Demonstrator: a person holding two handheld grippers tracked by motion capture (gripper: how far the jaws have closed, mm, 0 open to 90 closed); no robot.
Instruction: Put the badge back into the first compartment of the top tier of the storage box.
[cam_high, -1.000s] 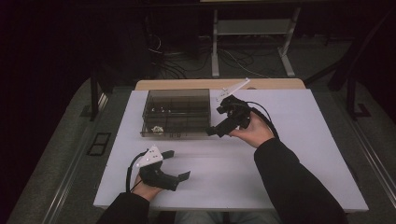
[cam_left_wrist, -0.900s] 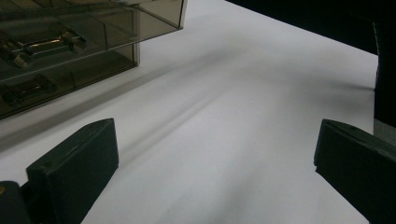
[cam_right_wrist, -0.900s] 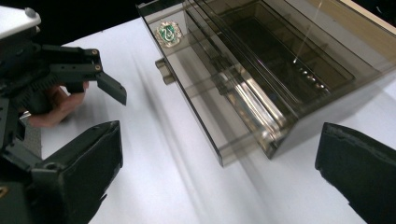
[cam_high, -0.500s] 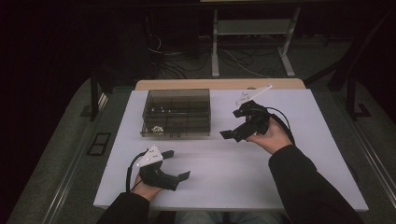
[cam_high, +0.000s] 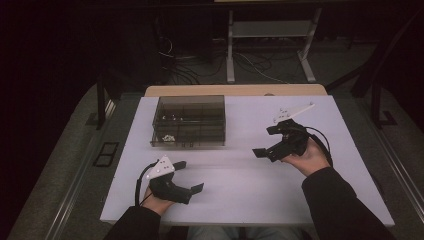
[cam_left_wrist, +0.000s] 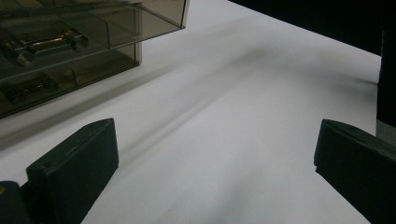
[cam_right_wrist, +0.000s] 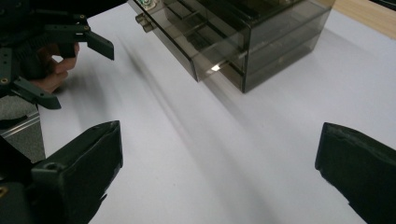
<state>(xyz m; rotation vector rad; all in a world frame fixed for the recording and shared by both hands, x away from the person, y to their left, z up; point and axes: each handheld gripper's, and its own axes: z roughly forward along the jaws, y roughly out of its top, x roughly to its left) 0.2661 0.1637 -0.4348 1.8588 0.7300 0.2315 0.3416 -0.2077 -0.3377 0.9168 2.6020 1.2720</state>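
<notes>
A smoke-tinted transparent plastic compartment box (cam_high: 188, 121) is seen standing on the white-topped desk (cam_high: 240, 200), towards its far left part. The box is divided into several compartments; small metal parts are seen in those on its left side, though what they are cannot be told.

The left gripper (cam_high: 189, 177), a black two-jaw tool with a pale three-cornered plate on top, is held low near the front edge of the desk, in front of the box and apart from it. Its jaws are spread wide, and nothing is held between them. In the left gripper view, bare white desk is seen between the two black jaws, with a corner of the box (cam_left_wrist: 70, 42) at the upper left.

The right gripper (cam_high: 266, 141) is held above the desk to the right of the box, well apart from it, with its jaws turned towards the left. These jaws are also spread wide and grasp nothing. In the right gripper view, the box (cam_right_wrist: 233, 37) is seen ahead and the left gripper (cam_right_wrist: 77, 70) farther off at the upper left.
</notes>
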